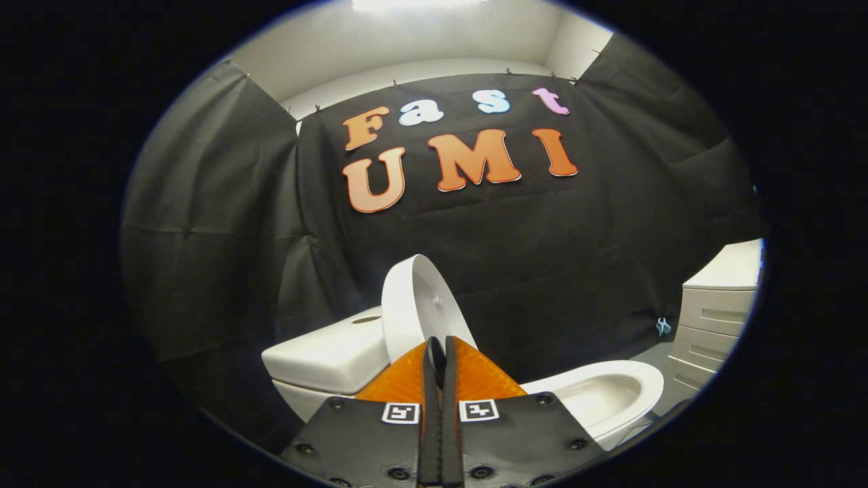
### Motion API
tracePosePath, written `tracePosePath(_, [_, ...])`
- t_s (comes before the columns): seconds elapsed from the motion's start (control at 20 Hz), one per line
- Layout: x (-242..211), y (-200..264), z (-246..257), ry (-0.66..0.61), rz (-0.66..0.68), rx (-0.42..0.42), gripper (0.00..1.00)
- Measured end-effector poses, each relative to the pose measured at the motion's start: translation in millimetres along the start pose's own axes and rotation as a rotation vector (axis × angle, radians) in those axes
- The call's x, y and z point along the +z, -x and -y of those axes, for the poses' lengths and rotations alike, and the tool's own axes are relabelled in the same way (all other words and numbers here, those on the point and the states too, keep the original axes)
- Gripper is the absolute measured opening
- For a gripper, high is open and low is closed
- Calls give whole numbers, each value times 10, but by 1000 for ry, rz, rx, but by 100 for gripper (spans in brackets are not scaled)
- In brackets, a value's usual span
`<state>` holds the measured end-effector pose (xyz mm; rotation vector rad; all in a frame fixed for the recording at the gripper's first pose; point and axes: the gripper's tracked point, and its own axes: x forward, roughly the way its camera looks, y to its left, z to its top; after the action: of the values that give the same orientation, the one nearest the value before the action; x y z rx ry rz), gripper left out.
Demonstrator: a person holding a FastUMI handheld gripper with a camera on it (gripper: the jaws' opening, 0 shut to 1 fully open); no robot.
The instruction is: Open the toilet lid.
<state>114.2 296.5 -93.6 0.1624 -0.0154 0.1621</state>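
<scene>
Quick count first: one toilet (pixel 597 393), one toilet lid (pixel 417 305), one tank (pixel 325 359), one white drawer cabinet (pixel 719 318) off to the right with at least three drawer fronts visible, plus two little square black-and-white markers (pixel 400 412) on the gripper body. Also one small pale clip-like thing (pixel 663 327) low on the black cloth wall (pixel 224 224) near the cabinet, too small to tell what exactly.

Gripper (pixel 440 349) sits low in the middle, two black fingers (pixel 432 379) pressed flat together along their length, closed right up with nothing between them as far as can be seen. Orange wedge-shaped pieces fanning out on either side behind the fingers.

Toilet lid already up: glossy white, rounded oval, tilted back a bit toward the tank, inner face turned to the right toward the bowl. Thick rounded rim catching light on the left side. Lid standing just beyond the fingertips, lower edge hidden behind the orange part, so no way to tell touching or not.

Bowl open and showing to the right of the fingers, smooth white inside, seat rim curved around. Tank to the left of the lid, flat-topped, with an oval button recess on top, hard against the black cloth
</scene>
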Motion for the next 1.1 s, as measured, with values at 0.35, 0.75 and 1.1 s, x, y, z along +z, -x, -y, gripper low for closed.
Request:
tracePosePath(0.35, [-4,-16,-121,56,-2,1,8])
tracePosePath(0.75, [11,-20,-107,96,-4,-6,8])
tracePosePath(1.1, [20,-21,-59,96,-26,-9,11])
